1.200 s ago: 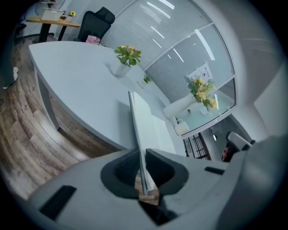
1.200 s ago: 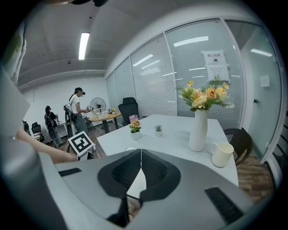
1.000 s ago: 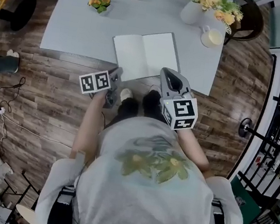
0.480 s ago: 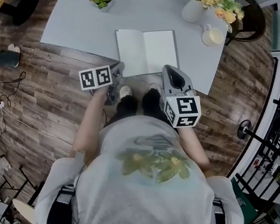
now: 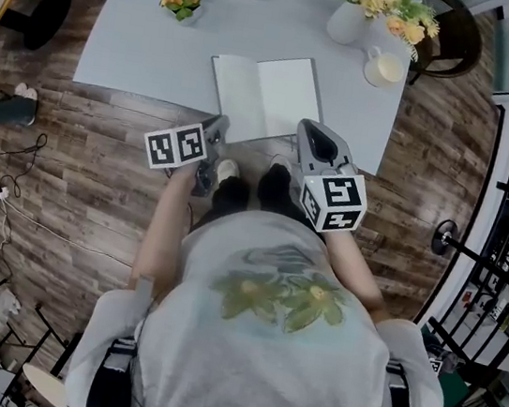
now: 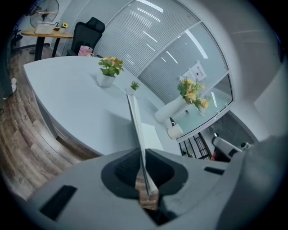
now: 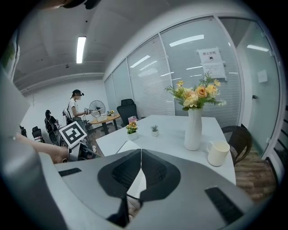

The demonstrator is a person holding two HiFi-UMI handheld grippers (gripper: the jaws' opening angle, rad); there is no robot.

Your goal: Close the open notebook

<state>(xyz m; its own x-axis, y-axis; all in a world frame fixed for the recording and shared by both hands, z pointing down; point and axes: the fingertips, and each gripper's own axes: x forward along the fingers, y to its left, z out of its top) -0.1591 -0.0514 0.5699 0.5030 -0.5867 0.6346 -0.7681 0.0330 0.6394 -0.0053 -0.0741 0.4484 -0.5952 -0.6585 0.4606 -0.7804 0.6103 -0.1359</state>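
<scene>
The notebook [image 5: 269,96] lies open on the table [image 5: 137,38], close to its near edge, both white pages facing up. The left gripper [image 6: 140,155] is clamped on a thin edge at the notebook's near left corner. That edge runs up between the jaws as a narrow strip, though whether it is the cover alone or a page with it is hard to make out. The right gripper [image 7: 141,155] hangs near the notebook's near right corner, its jaws pressed together on nothing, and a vase [image 5: 348,20] of flowers and a mug [image 5: 385,68] stand farther back on the right.
</scene>
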